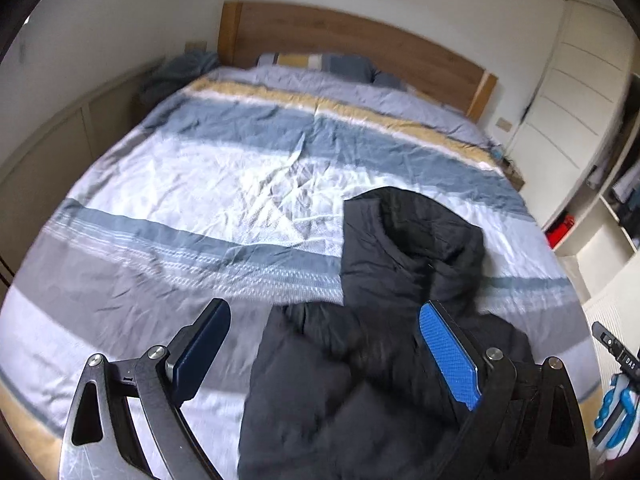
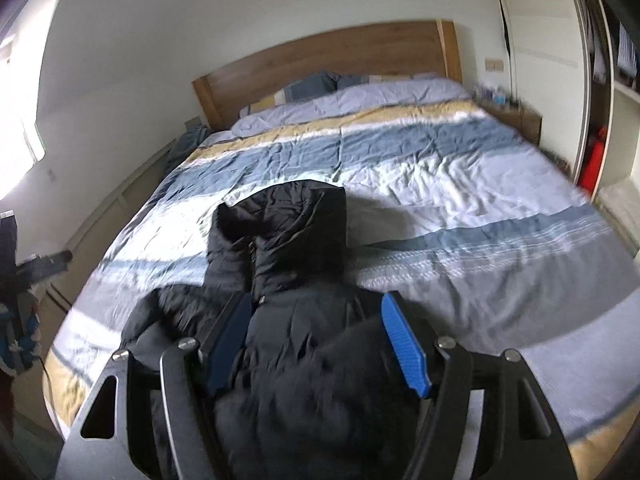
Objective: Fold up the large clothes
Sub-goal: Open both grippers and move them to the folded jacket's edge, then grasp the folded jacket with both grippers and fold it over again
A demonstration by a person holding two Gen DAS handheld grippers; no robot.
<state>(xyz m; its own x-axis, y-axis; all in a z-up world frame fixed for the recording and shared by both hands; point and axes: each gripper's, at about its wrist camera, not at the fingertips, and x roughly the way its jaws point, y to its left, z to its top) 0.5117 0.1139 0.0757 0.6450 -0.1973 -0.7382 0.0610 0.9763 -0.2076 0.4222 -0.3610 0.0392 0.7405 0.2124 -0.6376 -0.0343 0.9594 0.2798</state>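
Note:
A black hooded puffer jacket [image 1: 400, 264] lies on the striped bed cover [image 1: 208, 184], hood toward the headboard. It also shows in the right wrist view [image 2: 288, 240]. My left gripper [image 1: 324, 312] is open above the jacket's lower part, its right finger over the fabric and its left finger over bare cover. My right gripper [image 2: 316, 304] is open, its two fingers either side of the jacket's body just below the hood. I cannot tell whether either one touches the fabric.
A wooden headboard [image 1: 340, 36] and pillows [image 1: 320, 62] stand at the far end. A white wardrobe [image 1: 568, 92] with open shelves stands to the right of the bed. A low ledge [image 1: 60, 140] runs along the left wall.

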